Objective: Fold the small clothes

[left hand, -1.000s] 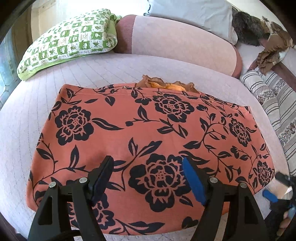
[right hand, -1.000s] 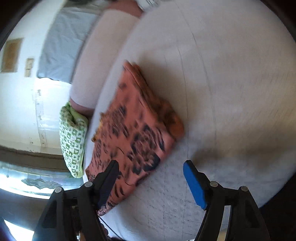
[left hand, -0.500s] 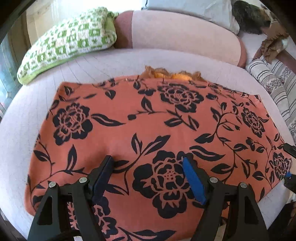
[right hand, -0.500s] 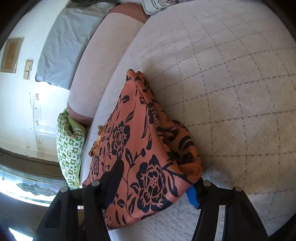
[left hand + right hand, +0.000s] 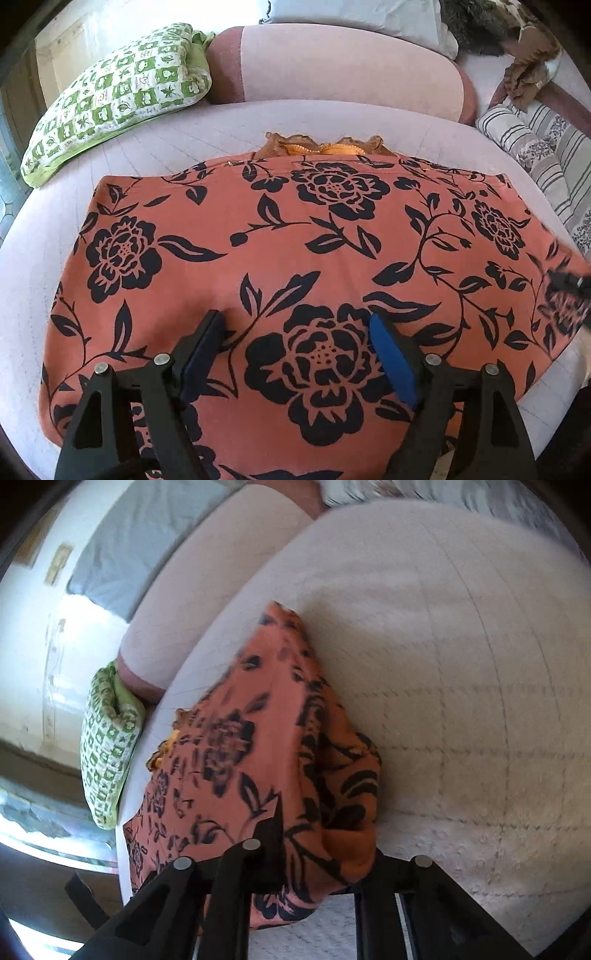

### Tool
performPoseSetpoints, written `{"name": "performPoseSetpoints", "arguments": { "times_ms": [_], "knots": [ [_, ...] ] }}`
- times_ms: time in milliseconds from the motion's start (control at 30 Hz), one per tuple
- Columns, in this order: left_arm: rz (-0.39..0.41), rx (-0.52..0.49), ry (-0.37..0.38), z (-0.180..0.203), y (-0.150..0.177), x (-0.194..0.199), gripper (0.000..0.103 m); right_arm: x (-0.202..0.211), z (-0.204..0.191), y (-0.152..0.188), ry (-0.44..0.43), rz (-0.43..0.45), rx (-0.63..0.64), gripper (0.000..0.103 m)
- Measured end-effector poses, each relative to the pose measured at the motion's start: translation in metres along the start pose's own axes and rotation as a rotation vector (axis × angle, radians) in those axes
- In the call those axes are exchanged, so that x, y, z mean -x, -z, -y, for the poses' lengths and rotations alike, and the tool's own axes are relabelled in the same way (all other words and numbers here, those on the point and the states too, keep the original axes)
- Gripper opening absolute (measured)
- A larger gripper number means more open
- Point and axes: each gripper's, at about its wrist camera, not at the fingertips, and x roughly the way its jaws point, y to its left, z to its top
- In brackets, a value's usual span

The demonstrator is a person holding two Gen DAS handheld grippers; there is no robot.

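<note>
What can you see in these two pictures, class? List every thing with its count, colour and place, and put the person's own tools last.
floral garment: one, salmon with black flowers, spread on the bed.
orange ruffled cloth: one, peeking out at the garment's far edge.
bedcover: one, pale quilted, under the garment.
checked pillow: one, green and white, far left.
bolster: one, pink, along the head of the bed.
striped cushion: one, grey and white, far right.
left claw: one, black, blue pads, open above the garment.
right claw: one, black, just closed, shut on the garment's corner.
</note>
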Motion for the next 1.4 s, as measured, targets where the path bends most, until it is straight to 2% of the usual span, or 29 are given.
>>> {"name": "performPoseSetpoints", "arguments": {
  "times_ms": [67,167,233,300,367,433,500,600,633,667,700,733,767,800,833,867,900,933,1033,1133,1267,1333,1400],
  "knots": [
    [0.003,0.007,0.013,-0.002,0.000,0.001,0.082,0.011,-0.029,-0.002,0.004,0.035,0.093,0.012],
    [0.016,0.109,0.087,-0.019,-0.003,0.015,0.077,0.029,-0.083,0.000,0.000,0.089,0.247,0.012],
    [0.088,0.190,0.102,-0.041,-0.005,0.041,0.077,0.038,-0.125,0.006,-0.022,0.120,0.346,0.012],
    [0.184,0.257,0.080,-0.070,-0.003,0.075,0.077,0.043,-0.176,0.022,-0.059,0.131,0.466,0.012],
    [0.247,0.314,0.048,-0.099,0.003,0.102,0.077,0.040,-0.214,0.040,-0.085,0.126,0.553,0.012],
    [0.292,0.389,0.000,-0.136,0.015,0.124,0.077,0.030,-0.254,0.067,-0.107,0.108,0.652,0.012],
    [0.293,0.448,-0.034,-0.167,0.029,0.132,0.077,0.009,-0.283,0.094,-0.134,0.051,0.711,0.012],
    [0.251,0.527,-0.075,-0.201,0.050,0.126,0.077,-0.030,-0.305,0.133,-0.127,-0.032,0.789,0.012],
    [0.227,0.579,-0.076,-0.214,0.060,0.122,0.077,-0.052,-0.309,0.149,-0.110,-0.091,0.823,0.012],
    [0.215,0.612,-0.072,-0.221,0.067,0.119,0.077,-0.074,-0.310,0.162,-0.099,-0.157,0.843,0.012],
    [0.201,0.635,-0.071,-0.225,0.072,0.116,0.077,-0.107,-0.306,0.181,-0.066,-0.262,0.874,0.012],
    [0.182,0.655,-0.066,-0.229,0.075,0.113,0.077,-0.123,-0.301,0.192,-0.031,-0.306,0.888,0.013],
    [0.181,0.661,-0.051,-0.231,0.076,0.112,0.076,-0.129,-0.298,0.200,-0.013,-0.303,0.903,0.015],
    [0.191,0.655,-0.042,-0.231,0.075,0.113,0.076,-0.120,-0.299,0.203,-0.048,-0.256,0.916,0.018],
    [0.200,0.643,-0.045,-0.229,0.074,0.115,0.076,-0.114,-0.299,0.202,-0.081,-0.256,0.904,0.030],
    [0.203,0.636,-0.041,-0.228,0.073,0.116,0.076,-0.110,-0.300,0.200,-0.120,-0.279,0.884,0.053],
    [0.202,0.634,-0.026,-0.226,0.074,0.117,0.076,-0.104,-0.299,0.196,-0.177,-0.318,0.848,0.064],
    [0.199,0.631,0.018,-0.224,0.071,0.114,0.076,-0.097,-0.296,0.192,-0.201,-0.318,0.825,0.068],
    [0.198,0.578,0.119,-0.207,0.066,0.121,0.076,-0.067,-0.270,0.172,-0.256,-0.266,0.707,0.068],
    [0.157,0.505,0.206,-0.177,0.060,0.119,0.076,-0.035,-0.225,0.156,-0.297,-0.231,0.558,0.068],
    [0.079,0.426,0.214,-0.143,0.050,0.094,0.076,-0.020,-0.173,0.138,-0.324,-0.228,0.398,0.069],
    [0.023,0.425,0.204,-0.137,0.048,0.078,0.076,-0.019,-0.154,0.135,-0.323,-0.227,0.354,0.069],
    [-0.024,0.448,0.221,-0.135,0.047,0.066,0.060,-0.021,-0.143,0.133,-0.319,-0.230,0.323,0.069]
  ]
}}
